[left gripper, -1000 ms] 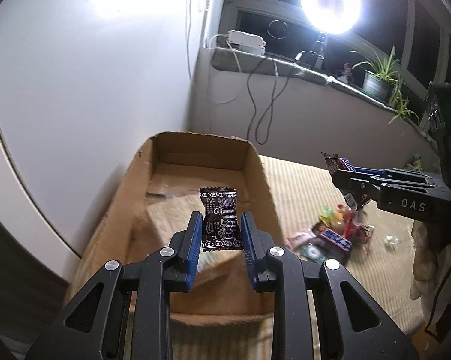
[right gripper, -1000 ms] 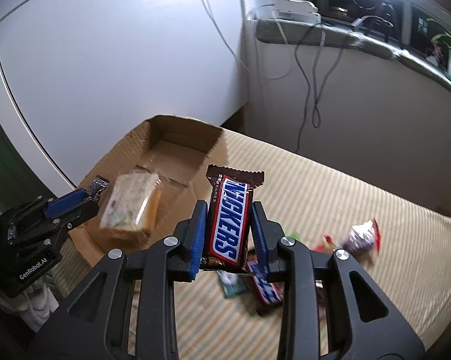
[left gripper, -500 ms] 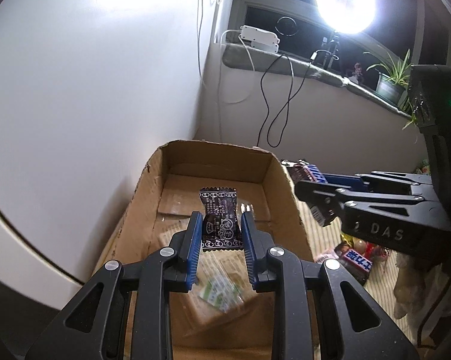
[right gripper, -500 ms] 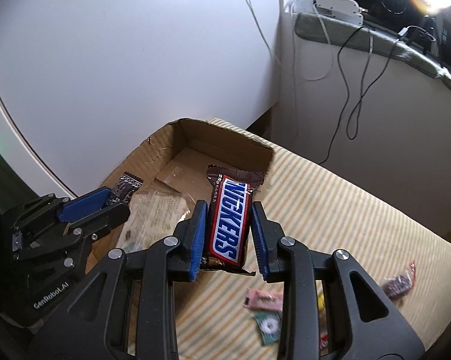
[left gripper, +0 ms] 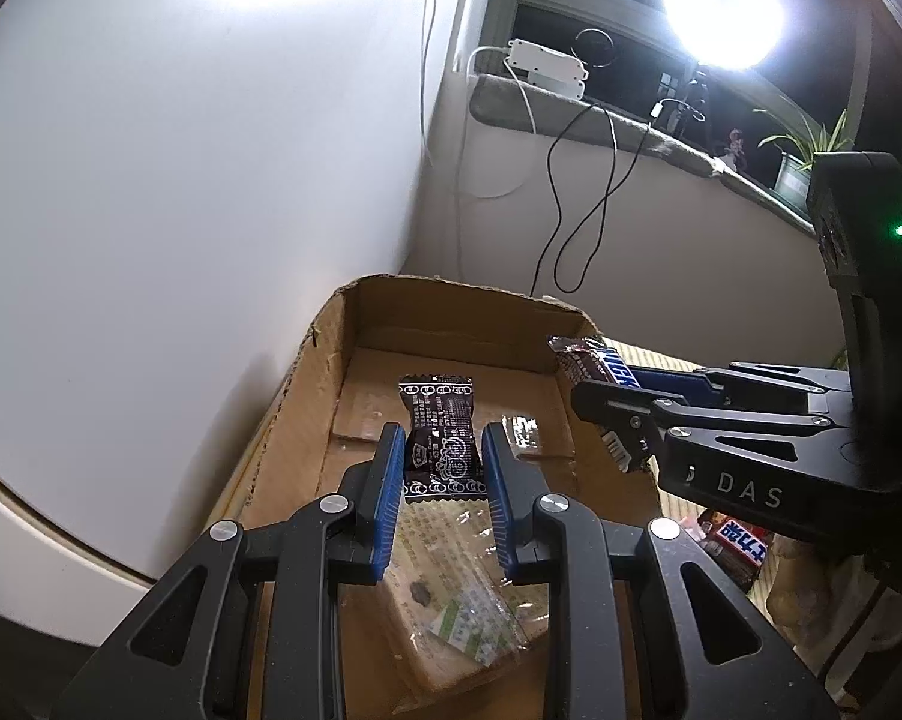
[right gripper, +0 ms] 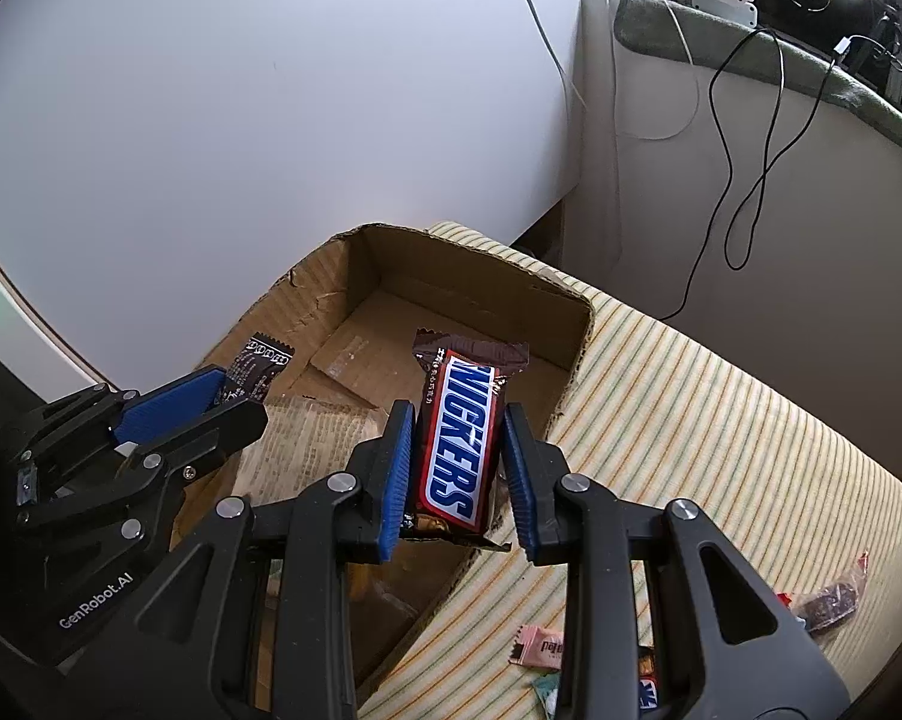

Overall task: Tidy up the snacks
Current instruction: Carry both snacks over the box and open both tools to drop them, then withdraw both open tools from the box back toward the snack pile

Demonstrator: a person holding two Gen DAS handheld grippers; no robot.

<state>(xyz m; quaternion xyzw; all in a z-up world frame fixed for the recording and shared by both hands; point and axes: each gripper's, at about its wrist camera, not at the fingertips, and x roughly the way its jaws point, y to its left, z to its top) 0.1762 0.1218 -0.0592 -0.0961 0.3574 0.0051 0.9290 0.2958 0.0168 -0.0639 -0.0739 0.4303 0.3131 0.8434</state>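
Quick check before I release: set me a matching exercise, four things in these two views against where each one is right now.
Things:
1. Snickers bar
2. black candy packet
3. clear-wrapped snack
4. pink packet

Places:
A. lying on the floor of the cardboard box
B. clamped in the left tongs
C. loose on the striped cloth, outside the box
D. clamped in the right tongs

Pairs: 1-D, 2-B, 3-A, 4-C
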